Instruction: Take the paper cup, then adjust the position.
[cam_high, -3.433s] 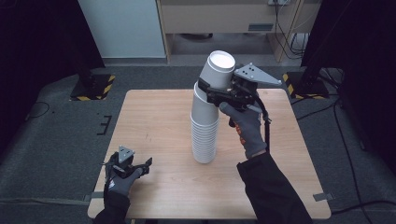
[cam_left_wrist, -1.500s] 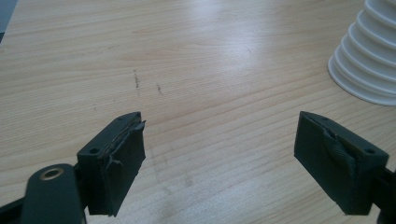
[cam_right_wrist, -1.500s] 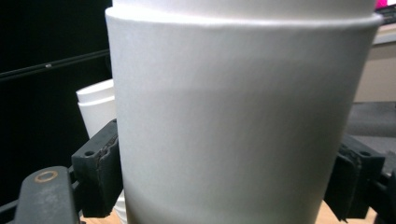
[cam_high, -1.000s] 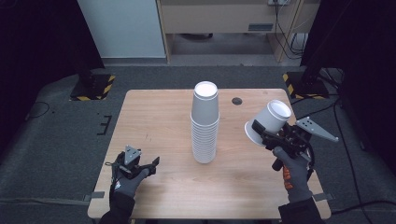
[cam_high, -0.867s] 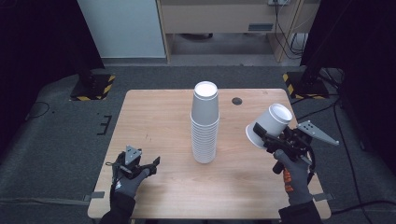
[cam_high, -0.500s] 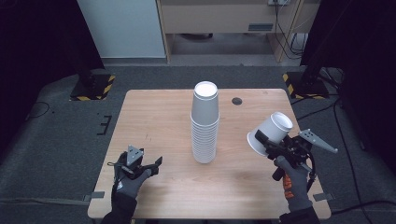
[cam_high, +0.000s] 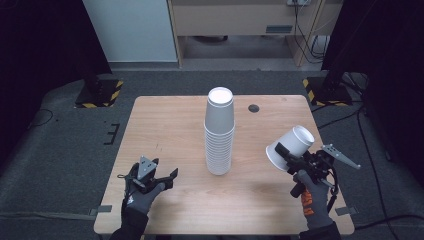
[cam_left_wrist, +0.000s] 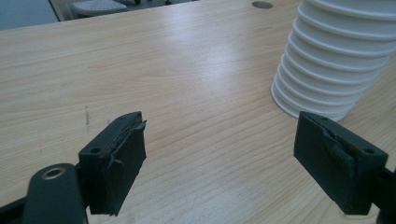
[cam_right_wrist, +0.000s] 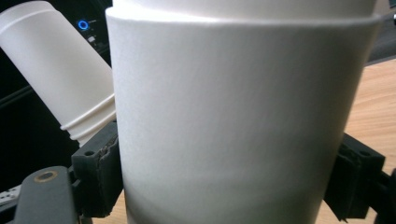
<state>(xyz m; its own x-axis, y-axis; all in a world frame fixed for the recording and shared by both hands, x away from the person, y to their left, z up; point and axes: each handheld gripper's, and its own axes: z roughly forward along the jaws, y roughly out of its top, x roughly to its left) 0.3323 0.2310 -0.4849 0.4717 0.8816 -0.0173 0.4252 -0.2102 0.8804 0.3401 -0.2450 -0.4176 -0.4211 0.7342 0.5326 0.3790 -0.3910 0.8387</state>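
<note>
Tabletop (cam_high: 170, 130) carried a tall stack of white cups (cam_high: 219, 132) at centre frame, light and thin-walled, best taken by the side wall. At lower right the right hand-held gripper (cam_high: 292, 159) clasped a single cup (cam_high: 291, 147), tilted and airborne, likely easy to crush; at lower left the left hand-held gripper (cam_high: 159, 179) sat spread and empty.

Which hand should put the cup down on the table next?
Right, most likely. The right gripper is shut on the single cup, held tilted above the table's right side. The left gripper is open, holding nothing, near the front left, away from the cup stack.
</note>
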